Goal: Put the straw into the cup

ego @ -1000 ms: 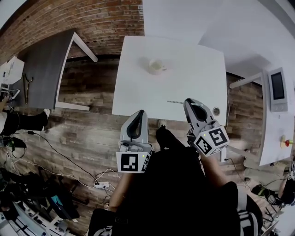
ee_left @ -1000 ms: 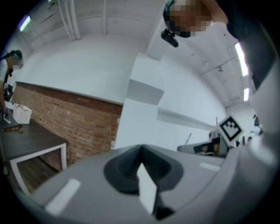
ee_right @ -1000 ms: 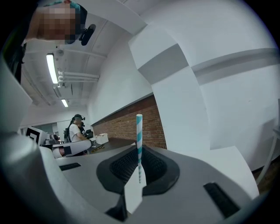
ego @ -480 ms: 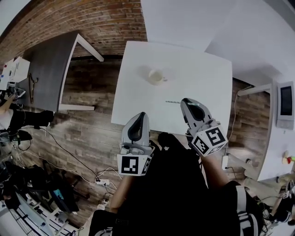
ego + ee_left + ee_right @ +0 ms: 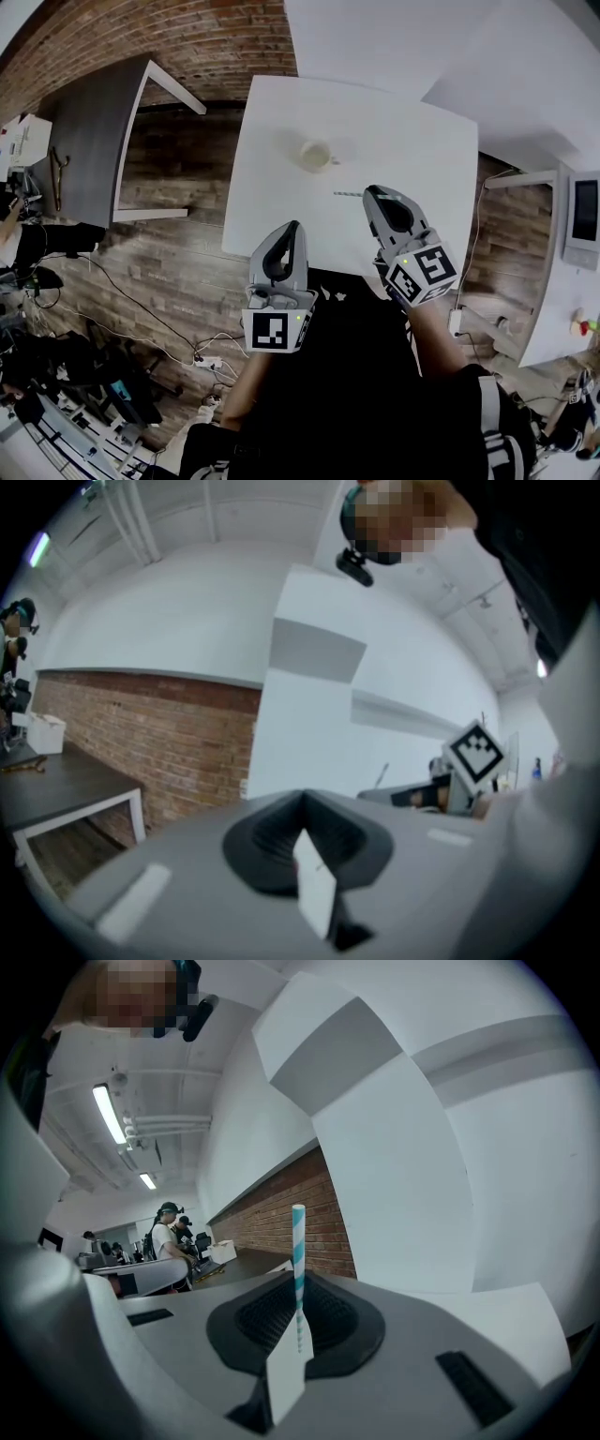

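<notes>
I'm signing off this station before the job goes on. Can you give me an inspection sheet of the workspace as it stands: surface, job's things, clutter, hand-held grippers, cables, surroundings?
Surface: white table, bare apart from the cup.
Job's things: cup standing on the table; striped straw held off the table, not yet in the cup.
Clutter: nothing seen on the white table.
Grippers: right hand-held gripper shut on the straw; left hand-held gripper shut, nothing between its jaws.
Cables: loose cables and a power strip on the wooden floor.
Surroundings: brick wall, dark table, people in the background.
</notes>
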`<control>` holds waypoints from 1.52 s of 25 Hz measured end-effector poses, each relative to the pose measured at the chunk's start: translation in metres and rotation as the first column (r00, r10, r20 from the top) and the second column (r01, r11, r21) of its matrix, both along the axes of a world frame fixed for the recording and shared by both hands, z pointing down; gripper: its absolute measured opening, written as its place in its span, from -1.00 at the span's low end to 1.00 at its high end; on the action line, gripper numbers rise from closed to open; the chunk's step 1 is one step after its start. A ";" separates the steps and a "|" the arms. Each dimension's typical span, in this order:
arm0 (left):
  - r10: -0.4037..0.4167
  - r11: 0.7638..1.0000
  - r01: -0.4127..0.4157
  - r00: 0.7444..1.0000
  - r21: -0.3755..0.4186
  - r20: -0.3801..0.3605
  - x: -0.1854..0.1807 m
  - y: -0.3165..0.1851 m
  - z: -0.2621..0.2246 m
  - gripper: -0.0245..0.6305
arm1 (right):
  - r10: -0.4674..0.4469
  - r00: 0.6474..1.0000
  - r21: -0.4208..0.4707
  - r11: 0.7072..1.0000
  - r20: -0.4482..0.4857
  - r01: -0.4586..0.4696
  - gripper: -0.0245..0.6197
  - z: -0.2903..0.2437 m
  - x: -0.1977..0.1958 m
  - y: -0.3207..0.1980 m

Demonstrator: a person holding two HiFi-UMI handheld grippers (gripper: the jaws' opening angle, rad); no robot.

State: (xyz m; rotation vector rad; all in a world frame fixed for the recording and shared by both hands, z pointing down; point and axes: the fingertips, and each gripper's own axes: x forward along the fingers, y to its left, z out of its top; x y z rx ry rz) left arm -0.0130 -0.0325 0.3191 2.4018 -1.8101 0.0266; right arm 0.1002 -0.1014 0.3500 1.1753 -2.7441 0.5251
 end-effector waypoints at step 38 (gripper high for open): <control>0.056 0.968 -0.080 0.993 -0.236 -0.108 -0.027 -0.113 0.113 -0.91 | -0.030 0.981 -0.279 0.960 -0.194 -0.026 -0.85 0.178 -0.053 -0.099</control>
